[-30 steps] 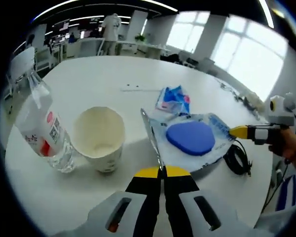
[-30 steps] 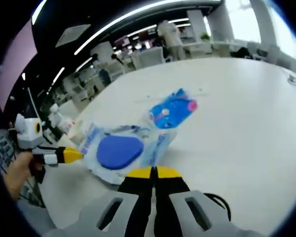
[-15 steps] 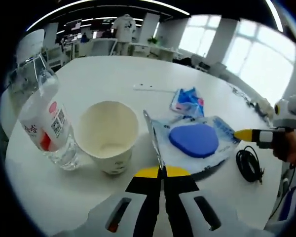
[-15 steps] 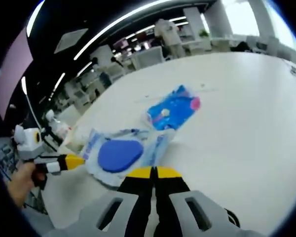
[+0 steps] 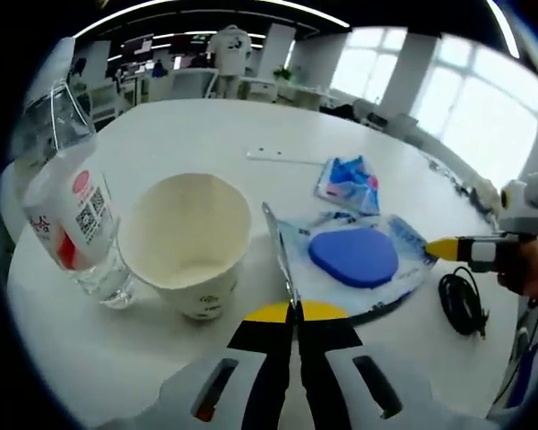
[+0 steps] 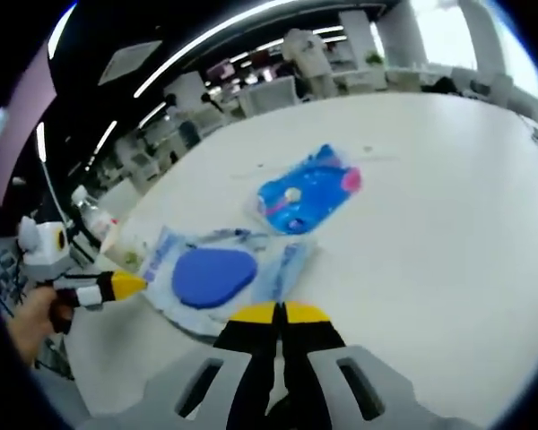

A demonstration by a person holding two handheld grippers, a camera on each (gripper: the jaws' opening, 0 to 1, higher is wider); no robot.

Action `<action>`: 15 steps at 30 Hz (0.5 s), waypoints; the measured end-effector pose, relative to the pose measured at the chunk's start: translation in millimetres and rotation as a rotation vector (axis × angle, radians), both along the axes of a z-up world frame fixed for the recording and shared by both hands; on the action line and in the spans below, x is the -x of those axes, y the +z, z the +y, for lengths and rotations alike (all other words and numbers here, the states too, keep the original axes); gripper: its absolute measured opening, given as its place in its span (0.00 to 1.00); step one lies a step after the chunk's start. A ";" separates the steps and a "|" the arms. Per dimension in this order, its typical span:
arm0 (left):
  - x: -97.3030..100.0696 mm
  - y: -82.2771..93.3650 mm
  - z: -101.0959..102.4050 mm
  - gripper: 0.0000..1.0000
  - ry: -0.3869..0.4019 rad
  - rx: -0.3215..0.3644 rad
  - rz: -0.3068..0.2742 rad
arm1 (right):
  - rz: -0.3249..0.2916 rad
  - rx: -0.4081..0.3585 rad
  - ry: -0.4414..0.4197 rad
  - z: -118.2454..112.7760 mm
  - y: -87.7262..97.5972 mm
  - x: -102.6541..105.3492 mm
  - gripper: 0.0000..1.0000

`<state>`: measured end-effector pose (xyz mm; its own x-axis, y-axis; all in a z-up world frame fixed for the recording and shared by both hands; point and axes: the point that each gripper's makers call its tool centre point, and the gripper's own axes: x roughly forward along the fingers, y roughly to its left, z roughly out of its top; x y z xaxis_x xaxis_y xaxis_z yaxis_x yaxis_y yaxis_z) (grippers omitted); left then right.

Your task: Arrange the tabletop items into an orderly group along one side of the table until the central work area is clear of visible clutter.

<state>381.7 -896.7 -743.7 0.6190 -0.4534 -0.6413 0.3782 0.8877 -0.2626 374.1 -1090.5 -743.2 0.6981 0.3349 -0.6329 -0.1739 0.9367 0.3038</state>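
Left gripper (image 5: 295, 309): jaws clenched on near edge of clear packet (image 5: 354, 264) holding blue sponge (image 5: 353, 256). Right gripper (image 6: 279, 312): jaws clamped on same packet's opposite edge; packet stretched between both. Paper cup (image 5: 187, 244) upright just left of packet, water bottle (image 5: 72, 219) tilted beside it. Small blue wipes pack (image 5: 348, 183) just beyond packet on white table (image 5: 179, 134). Black cable coil (image 5: 462, 303) near table edge.
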 end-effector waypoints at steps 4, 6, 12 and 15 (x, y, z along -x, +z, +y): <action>-2.4 -3.1 1.0 0.01 0.006 -0.001 -0.001 | 0.006 0.001 0.005 3.2 0.4 5.4 0.00; -2.3 -4.8 1.2 0.01 0.012 0.003 0.004 | 0.007 0.015 0.009 4.4 0.4 7.7 0.00; -2.6 -7.3 -2.4 0.02 0.007 0.000 0.000 | 0.007 0.072 0.036 0.7 -0.8 7.6 0.00; -3.6 -8.2 -1.2 0.02 0.016 0.005 0.003 | 0.012 0.064 0.042 -0.7 -1.9 5.3 0.00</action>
<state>385.4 -897.9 -751.9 0.6239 -0.4468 -0.6412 0.3633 0.8922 -0.2682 368.7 -1091.2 -745.1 0.6765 0.3226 -0.6620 -0.2105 0.9461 0.2460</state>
